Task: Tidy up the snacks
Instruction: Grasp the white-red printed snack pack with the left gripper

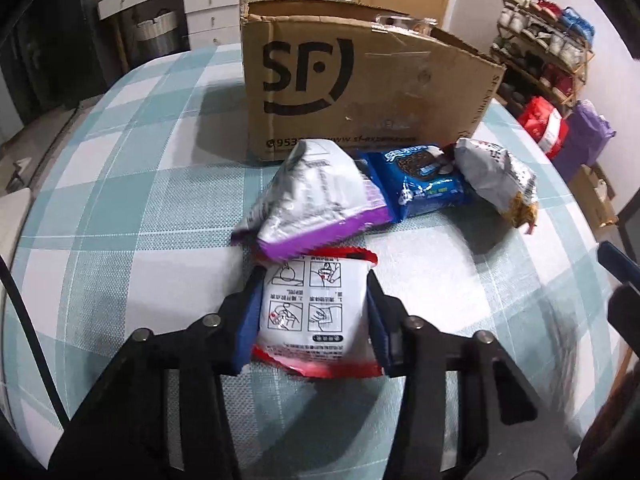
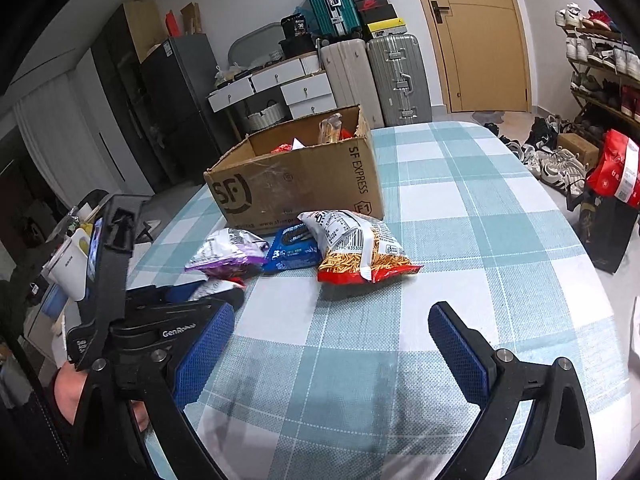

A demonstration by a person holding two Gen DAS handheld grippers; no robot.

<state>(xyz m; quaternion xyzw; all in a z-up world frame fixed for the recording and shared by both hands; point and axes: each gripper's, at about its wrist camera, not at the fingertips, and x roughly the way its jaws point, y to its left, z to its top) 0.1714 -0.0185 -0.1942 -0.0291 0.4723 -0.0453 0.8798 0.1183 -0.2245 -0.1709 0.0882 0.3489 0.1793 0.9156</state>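
Our left gripper (image 1: 314, 304) is clenched on the red-and-white packet (image 1: 314, 312) at lower centre; the right gripper (image 2: 332, 344) stands released. Next we lift it into the box (image 1: 360, 80) at upper centre.

A: How many snack packets (image 2: 362, 246) lie loose on the desk (image 2: 460, 216)?
B: Four (one purple, one blue, two red-edged).
A: And cartons?
B: One cardboard box (image 2: 296, 188); two tongs (image 2: 332, 344) overall.
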